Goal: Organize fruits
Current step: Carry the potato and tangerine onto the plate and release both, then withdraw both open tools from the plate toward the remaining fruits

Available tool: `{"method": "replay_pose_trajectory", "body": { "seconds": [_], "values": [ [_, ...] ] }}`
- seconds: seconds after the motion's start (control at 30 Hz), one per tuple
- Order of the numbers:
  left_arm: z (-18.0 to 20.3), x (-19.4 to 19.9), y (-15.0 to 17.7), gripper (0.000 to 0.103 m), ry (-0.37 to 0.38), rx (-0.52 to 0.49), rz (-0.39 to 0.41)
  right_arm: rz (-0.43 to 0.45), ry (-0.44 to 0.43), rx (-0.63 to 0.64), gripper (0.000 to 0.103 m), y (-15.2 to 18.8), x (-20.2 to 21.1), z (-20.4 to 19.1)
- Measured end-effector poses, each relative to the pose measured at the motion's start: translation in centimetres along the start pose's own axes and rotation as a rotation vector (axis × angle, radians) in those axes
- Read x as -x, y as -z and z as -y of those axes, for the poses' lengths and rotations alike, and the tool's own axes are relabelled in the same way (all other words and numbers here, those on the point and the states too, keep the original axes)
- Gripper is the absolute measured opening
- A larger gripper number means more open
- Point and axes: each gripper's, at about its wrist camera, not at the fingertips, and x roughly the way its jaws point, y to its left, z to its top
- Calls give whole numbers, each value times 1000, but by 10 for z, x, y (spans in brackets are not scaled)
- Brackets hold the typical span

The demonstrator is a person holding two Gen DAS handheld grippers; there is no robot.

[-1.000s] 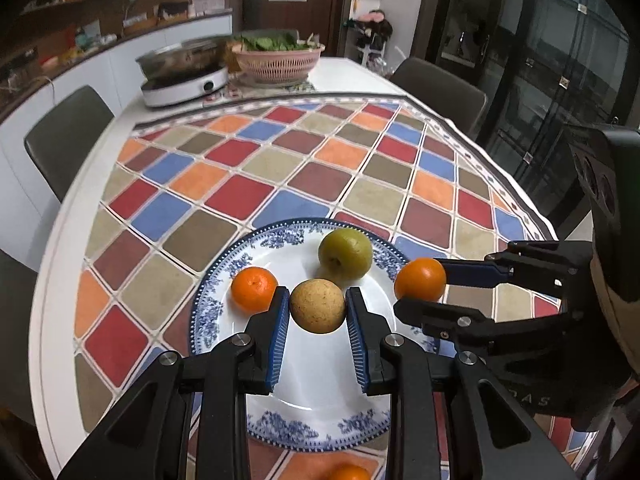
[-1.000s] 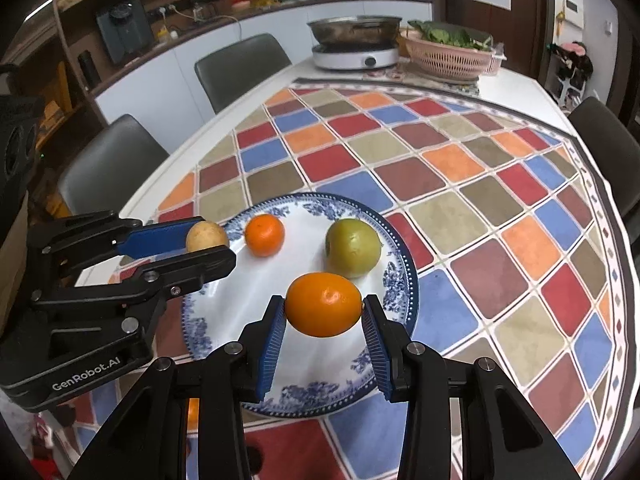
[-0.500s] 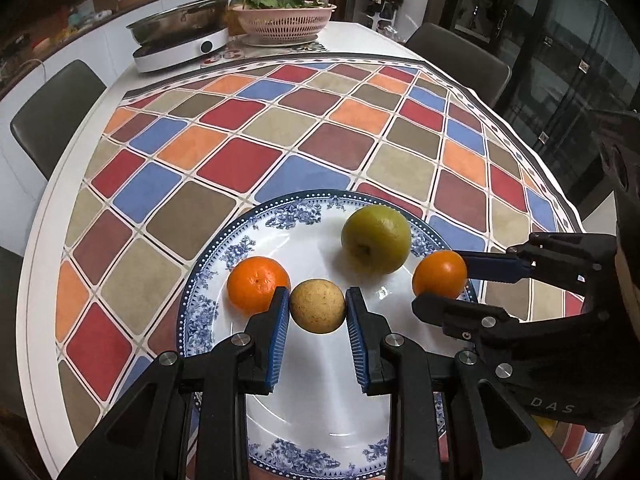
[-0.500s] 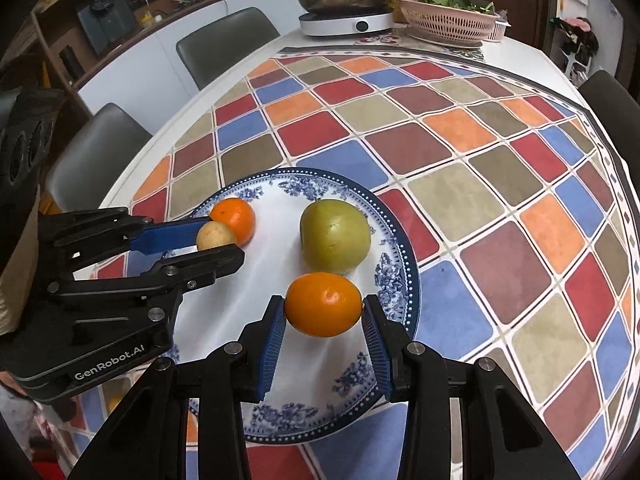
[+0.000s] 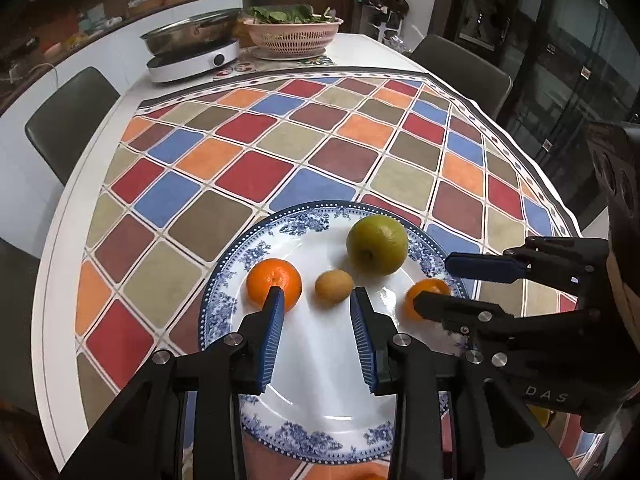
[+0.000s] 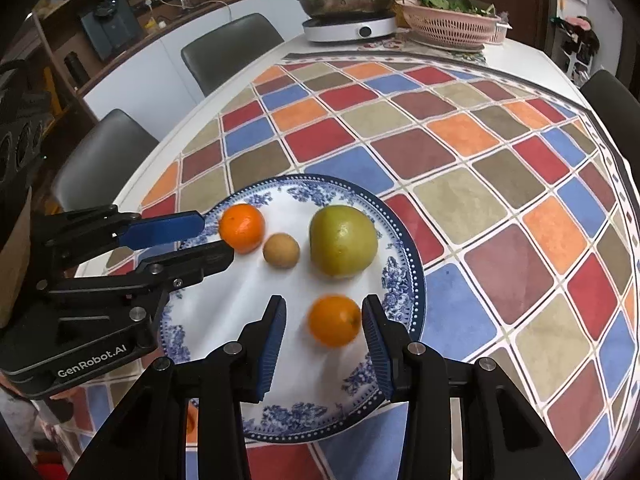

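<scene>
A blue-and-white plate point(image 5: 320, 432) point(image 6: 400, 236) lies on the checked tablecloth. On it lie a green pear point(image 5: 377, 245) point(image 6: 343, 241), a small brown fruit point(image 5: 333, 287) point(image 6: 281, 250), and two oranges, one at the left point(image 5: 273, 282) point(image 6: 242, 227) and one at the right point(image 5: 427, 295) point(image 6: 334, 320). My left gripper point(image 5: 317, 304) point(image 6: 200, 240) is open just behind the brown fruit. My right gripper point(image 6: 324, 312) point(image 5: 440, 284) is open around the right orange, which rests on the plate and looks blurred.
At the table's far end stand an induction cooker with a steel pan point(image 5: 192, 54) point(image 6: 348, 16) and a pink basket of greens point(image 5: 294, 32) point(image 6: 450, 20). Dark chairs point(image 5: 68, 120) point(image 6: 232, 48) ring the table. Another orange fruit point(image 5: 368, 476) shows at the plate's near edge.
Both grippers have opened. The left one let the brown fruit down onto the plate, the right one let its orange down near the plate's right rim.
</scene>
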Motion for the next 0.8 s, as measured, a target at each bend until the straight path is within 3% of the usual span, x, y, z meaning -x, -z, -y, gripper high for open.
{"method": "replay_pose_trajectory", "body": {
  "seconds": [0.37,0.8],
  "values": [
    [8,54,12,34,-39,8,96,109,30,29,41,3,51,-17],
    [25,122,47,39,-51,13,205,244,109,25,41,33,121,-41]
  ]
}}
